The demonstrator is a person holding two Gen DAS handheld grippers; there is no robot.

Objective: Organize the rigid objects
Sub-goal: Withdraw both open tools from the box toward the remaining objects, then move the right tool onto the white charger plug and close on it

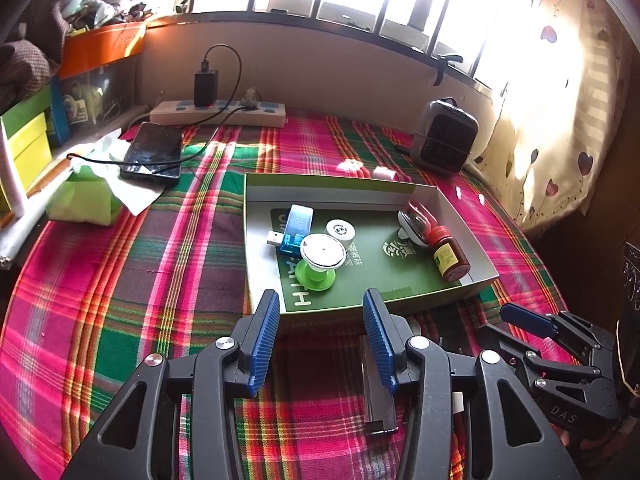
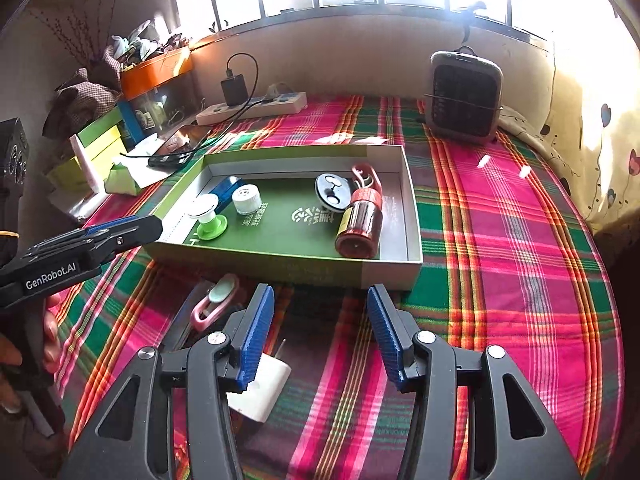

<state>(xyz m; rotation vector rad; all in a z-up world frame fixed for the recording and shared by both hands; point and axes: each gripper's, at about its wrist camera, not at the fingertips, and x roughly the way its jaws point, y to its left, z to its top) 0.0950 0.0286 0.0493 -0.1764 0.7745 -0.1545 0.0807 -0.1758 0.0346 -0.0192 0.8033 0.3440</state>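
Observation:
A shallow green box (image 1: 362,186) (image 2: 412,216) lies on the plaid cloth. It holds a blue USB stick (image 1: 294,228), a white cap (image 1: 340,231), a green-and-white spool (image 1: 320,260), a red-capped brown bottle (image 1: 450,256) (image 2: 360,224) and a red-and-white gadget (image 1: 414,220). In front of the box a pink cutter (image 2: 214,304), a white plug (image 2: 260,394) and a dark flat bar (image 1: 378,392) rest on the cloth. My left gripper (image 1: 321,298) hovers open at the box's near edge with nothing between its fingers. My right gripper (image 2: 320,292) is open too, above the cloth beside the plug.
A power strip (image 1: 220,114) with a charger, a phone (image 1: 154,152) on green tissue, stacked boxes at the left, and a small grey heater (image 1: 446,136) at the back right. A curtain hangs on the right. Bare cloth stretches right of the box.

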